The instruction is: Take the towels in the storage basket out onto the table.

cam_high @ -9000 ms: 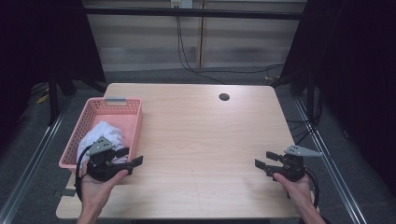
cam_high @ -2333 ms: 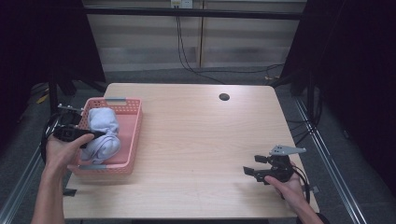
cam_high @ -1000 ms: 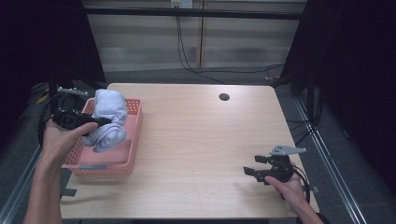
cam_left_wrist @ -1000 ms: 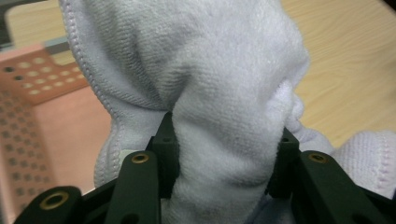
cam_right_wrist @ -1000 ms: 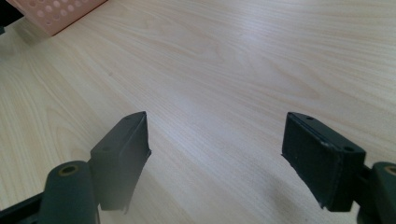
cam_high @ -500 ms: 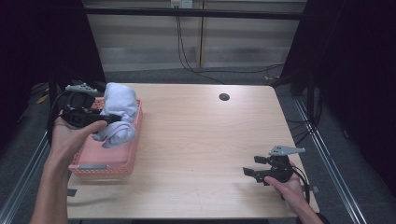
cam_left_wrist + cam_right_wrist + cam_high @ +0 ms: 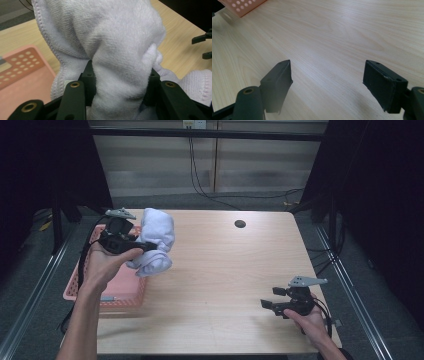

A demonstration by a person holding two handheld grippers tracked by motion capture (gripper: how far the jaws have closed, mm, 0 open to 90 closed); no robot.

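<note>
While left gripper (image 7: 134,246) fingers clamp the white towel (image 7: 156,245), right gripper (image 7: 272,306) fingers spread, empty.

Fluffy white terry-cloth towel (image 7: 120,50), perforated pink plastic basket (image 7: 90,287), smooth matt pale wood table (image 7: 225,270)

One white towel (image 7: 156,244), bunched, raised over the left edge of the surface (image 7: 220,270). One pink perforated basket (image 7: 120,287) at that left edge. One small dark round hole (image 7: 240,224) near the far edge. Two grippers: left gripper (image 7: 137,246) by the towel, right gripper (image 7: 267,299) near the right front corner. Two hands, one per gripper.
</note>
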